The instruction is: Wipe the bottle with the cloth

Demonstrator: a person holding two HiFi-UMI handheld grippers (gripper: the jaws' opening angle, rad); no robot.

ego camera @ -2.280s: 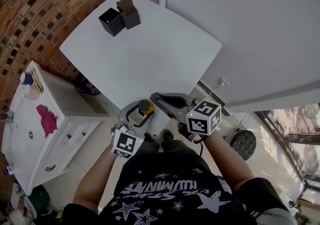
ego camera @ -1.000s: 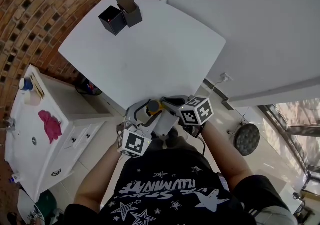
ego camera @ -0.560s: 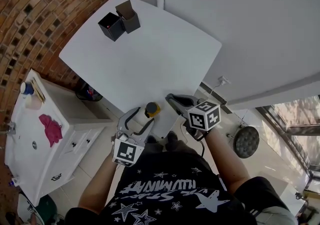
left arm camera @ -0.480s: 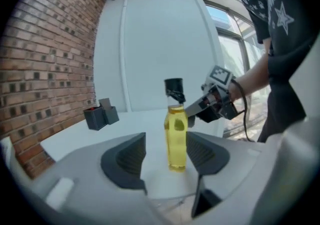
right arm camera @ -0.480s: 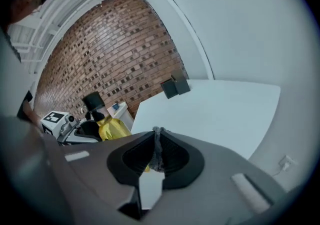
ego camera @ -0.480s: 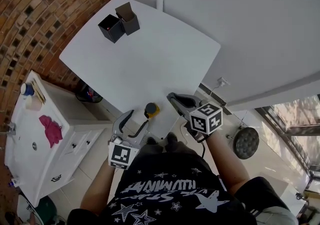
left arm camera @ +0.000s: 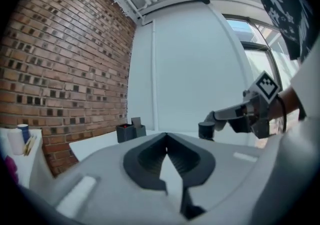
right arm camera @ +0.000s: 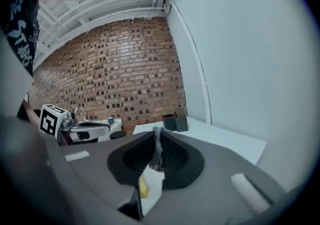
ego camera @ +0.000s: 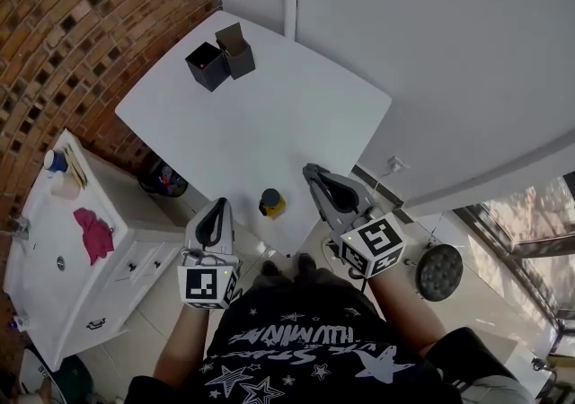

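The bottle (ego camera: 271, 203) stands unheld at the desk's (ego camera: 287, 115) near edge. Just right of it, the right gripper (ego camera: 314, 176) pinches the grey cloth (right arm camera: 158, 151), seemingly ready to wipe. The left gripper (ego camera: 216, 210), jaws shut on nothing, hangs off the near-left edge. Beyond the bottle the desk lies open up to the two dark boxes (ego camera: 220, 57) at the far corner.

Home interior, brick wall (ego camera: 81, 25), white sink cabinet (ego camera: 126, 254), tiled floor (ego camera: 169, 284)

Table (ego camera: 269, 115) reads smooth, matt white. The brick wall (ego camera: 81, 25) is rough and coarse. Left gripper (left arm camera: 166, 136) and right gripper (right arm camera: 157, 133) show matt grey plastic shells with black ribbed pads (left arm camera: 187, 158). The cloth (right arm camera: 158, 150) in the right one looks grey and fuzzy.
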